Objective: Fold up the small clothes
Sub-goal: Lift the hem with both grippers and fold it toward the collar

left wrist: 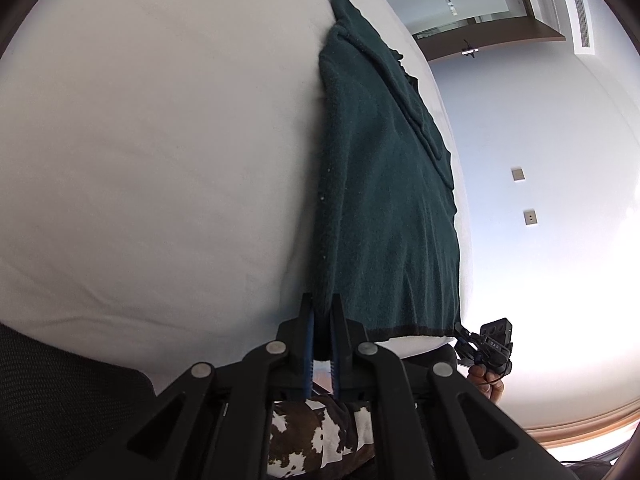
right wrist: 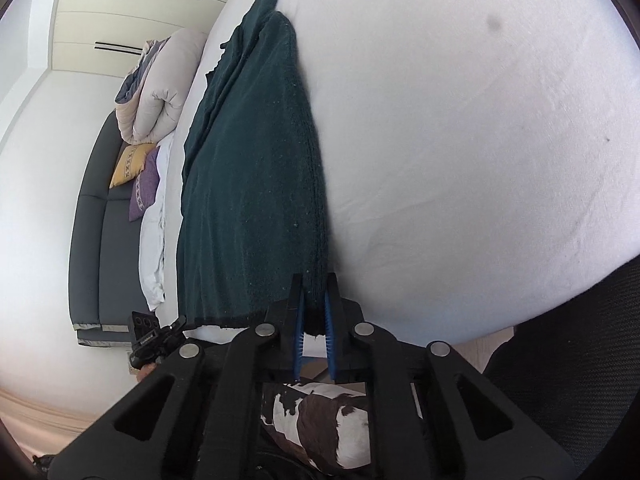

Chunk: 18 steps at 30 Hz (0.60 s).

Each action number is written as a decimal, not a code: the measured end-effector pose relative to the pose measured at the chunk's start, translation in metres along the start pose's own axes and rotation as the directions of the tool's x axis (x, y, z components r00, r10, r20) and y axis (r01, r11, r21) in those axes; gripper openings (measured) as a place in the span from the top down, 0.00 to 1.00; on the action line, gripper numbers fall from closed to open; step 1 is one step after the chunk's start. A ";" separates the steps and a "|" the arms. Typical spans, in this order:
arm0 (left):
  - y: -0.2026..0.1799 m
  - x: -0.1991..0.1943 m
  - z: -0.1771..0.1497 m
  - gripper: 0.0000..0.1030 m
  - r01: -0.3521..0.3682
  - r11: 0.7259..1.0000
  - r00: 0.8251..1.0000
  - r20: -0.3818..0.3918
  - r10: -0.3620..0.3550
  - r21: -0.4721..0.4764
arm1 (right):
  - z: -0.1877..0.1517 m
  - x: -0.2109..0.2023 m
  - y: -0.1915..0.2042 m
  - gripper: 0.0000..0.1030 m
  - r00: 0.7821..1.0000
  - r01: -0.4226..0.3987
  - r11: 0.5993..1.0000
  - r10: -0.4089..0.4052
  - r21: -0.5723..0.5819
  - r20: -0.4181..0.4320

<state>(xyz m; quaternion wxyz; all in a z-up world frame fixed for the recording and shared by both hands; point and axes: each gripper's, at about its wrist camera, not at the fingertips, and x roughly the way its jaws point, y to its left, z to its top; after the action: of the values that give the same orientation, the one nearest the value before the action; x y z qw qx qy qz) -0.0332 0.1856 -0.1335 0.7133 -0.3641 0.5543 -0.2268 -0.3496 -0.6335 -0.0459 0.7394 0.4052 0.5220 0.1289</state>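
Note:
A dark green knit garment (left wrist: 384, 184) lies stretched on a white bed sheet (left wrist: 160, 152). My left gripper (left wrist: 321, 308) is shut on one near hem corner of it. The garment also shows in the right wrist view (right wrist: 248, 184), where my right gripper (right wrist: 315, 286) is shut on the other near hem corner. Each gripper appears small in the other's view: the right one (left wrist: 468, 336) at the far hem corner, the left one (right wrist: 176, 326) likewise. The hem runs taut between them. A folded sleeve lies on top toward the far end.
A rolled duvet (right wrist: 160, 92), a yellow cushion (right wrist: 128, 164) and a purple cushion (right wrist: 144, 188) rest on a dark sofa (right wrist: 92, 240) beyond the bed. A brown-and-white patterned cloth (right wrist: 320, 420) shows below the grippers. A black mesh surface (left wrist: 52, 400) borders the bed's near edge.

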 end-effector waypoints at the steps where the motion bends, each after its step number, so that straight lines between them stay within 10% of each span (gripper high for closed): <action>1: -0.002 -0.001 0.000 0.95 0.006 1.000 1.000 0.002 -0.006 0.004 | 0.001 -0.001 0.004 0.93 1.000 0.006 1.000 -0.005 -0.013 0.004; 18: -0.042 -0.039 0.030 0.95 0.259 0.966 0.949 0.181 -0.256 0.011 | 0.041 -0.022 0.073 0.93 0.979 -0.171 0.983 0.177 -0.061 0.106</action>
<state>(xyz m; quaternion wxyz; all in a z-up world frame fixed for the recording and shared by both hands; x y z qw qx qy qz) -0.0125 0.1955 -0.0735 0.7227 -0.4568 0.4364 -0.2805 -0.3058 -0.6193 0.0278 0.7631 0.4368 0.4394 0.1838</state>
